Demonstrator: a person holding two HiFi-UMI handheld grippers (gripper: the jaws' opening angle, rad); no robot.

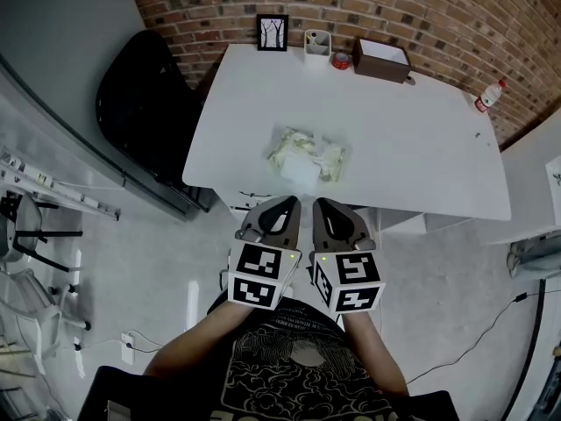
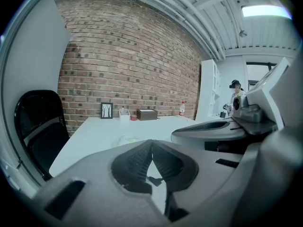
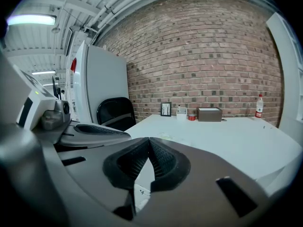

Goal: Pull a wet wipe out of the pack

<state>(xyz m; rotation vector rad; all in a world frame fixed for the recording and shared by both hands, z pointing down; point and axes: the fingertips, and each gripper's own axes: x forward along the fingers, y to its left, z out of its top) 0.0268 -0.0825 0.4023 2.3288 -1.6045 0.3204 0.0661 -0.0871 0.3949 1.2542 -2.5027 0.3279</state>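
Going L to R: black chair [image 1: 145, 103] is sitting off the table's left corner. The left forearm [image 1: 197, 340] is coming up from the bottom w/ the elbow out, angling in toward the middle. It's holding the left gripper [image 1: 290, 203] low, just in front of the chest. Its marker cube is facing up at the head cam and its nose is pointing at the table [image 1: 421, 147]. In the left gripper view the two ribbed pads are pressing together at the tips, nothing between them.

The wet wipe pack [image 1: 305, 154] is lying flat in the middle of the table, a bit toward the near edge, crinkly and pale. It's straight ahead of both grippers but apart from them, and nothing is touching it. Both grippers are hanging over the floor, short of the table edge.

The right gripper [image 1: 319, 204] is sitting just beside the left one, pretty much parallel, cube up too. The right forearm [image 1: 377, 349] is mirroring the other, elbow out. In the right gripper view its pads are meeting tip to tip as well, pinching nothing.

Along the far edge by the brick wall there's a picture frame [image 1: 273, 32], white cup [image 1: 317, 46], red tape roll [image 1: 341, 60], then a brown box [image 1: 381, 60]. A small bottle [image 1: 491, 95] is standing at the far right corner, well away from the pack.
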